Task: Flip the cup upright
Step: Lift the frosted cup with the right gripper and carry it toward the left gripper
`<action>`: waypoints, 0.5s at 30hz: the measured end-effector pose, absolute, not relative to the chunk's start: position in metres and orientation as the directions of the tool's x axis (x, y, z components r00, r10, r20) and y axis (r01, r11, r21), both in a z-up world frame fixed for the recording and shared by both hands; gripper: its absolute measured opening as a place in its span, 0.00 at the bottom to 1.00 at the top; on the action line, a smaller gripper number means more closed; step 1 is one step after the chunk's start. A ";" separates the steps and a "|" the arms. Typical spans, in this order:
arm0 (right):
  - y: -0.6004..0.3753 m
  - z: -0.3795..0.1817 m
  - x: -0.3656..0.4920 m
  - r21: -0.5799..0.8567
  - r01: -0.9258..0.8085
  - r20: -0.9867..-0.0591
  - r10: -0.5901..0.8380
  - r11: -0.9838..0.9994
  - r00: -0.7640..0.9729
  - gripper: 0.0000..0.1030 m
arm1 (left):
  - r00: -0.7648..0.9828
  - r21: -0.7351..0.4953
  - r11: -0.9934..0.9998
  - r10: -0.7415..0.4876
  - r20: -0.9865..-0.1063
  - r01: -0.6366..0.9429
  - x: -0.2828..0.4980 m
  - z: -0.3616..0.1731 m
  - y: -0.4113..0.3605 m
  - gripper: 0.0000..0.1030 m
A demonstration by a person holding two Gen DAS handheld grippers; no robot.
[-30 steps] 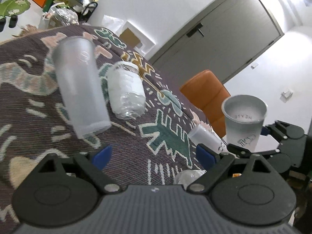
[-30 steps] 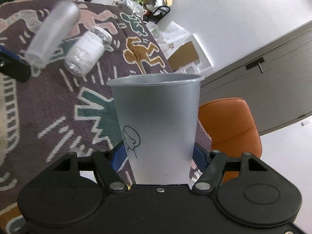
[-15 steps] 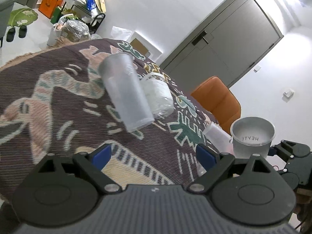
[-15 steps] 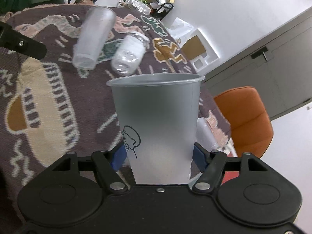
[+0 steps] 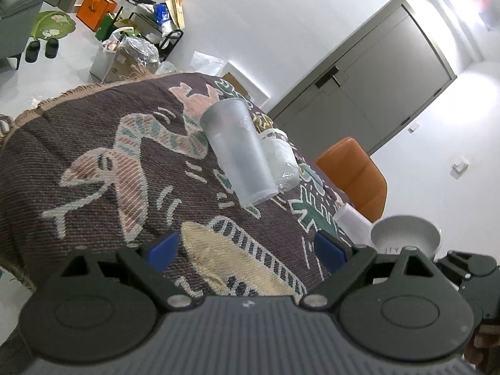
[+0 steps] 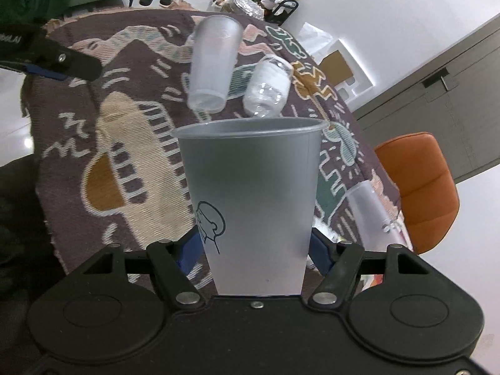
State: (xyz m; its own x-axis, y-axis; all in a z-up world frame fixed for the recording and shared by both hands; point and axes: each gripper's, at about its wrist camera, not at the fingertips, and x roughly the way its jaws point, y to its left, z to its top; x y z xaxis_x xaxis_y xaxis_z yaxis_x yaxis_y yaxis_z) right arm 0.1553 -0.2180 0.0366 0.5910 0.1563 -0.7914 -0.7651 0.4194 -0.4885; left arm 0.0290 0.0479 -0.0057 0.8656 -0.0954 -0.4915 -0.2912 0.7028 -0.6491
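My right gripper [image 6: 254, 247] is shut on a frosted plastic cup [image 6: 253, 200] with a small head logo, held mouth-up above the patterned blanket [image 6: 125, 143]. The same cup shows at the right in the left wrist view [image 5: 406, 237], mouth open toward the camera. My left gripper [image 5: 247, 247] is open and empty, well short of a second frosted cup [image 5: 237, 153] that stands upside down on the blanket. That cup also shows in the right wrist view [image 6: 212, 65].
A clear plastic jar [image 5: 279, 159] stands beside the upside-down cup. Another pale cup [image 6: 372, 212] lies near the blanket's right edge by an orange chair [image 5: 356, 172]. Bags and clutter [image 5: 134, 43] sit on the floor beyond the blanket's fringed far edge.
Both grippers have pulled back and up from the blanket, so the upside-down cup and jar look farther away. The right gripper keeps its hold on the logo cup.
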 end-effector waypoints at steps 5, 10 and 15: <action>-0.216 0.026 0.147 -0.418 -0.798 -0.833 0.167 0.433 0.527 0.65 | 0.867 -0.648 0.707 -0.100 -0.489 -0.284 0.019 -0.009 0.047 0.90; -0.208 0.009 0.147 -0.347 -0.829 -0.868 0.185 0.439 0.461 0.66 | 0.859 -0.636 0.711 -0.088 -0.503 -0.299 0.020 -0.012 0.048 0.90; -0.202 -0.001 0.161 -0.288 -0.839 -0.879 0.220 0.463 0.423 0.66 | 0.846 -0.628 0.707 -0.079 -0.527 -0.326 0.026 -0.020 0.050 0.90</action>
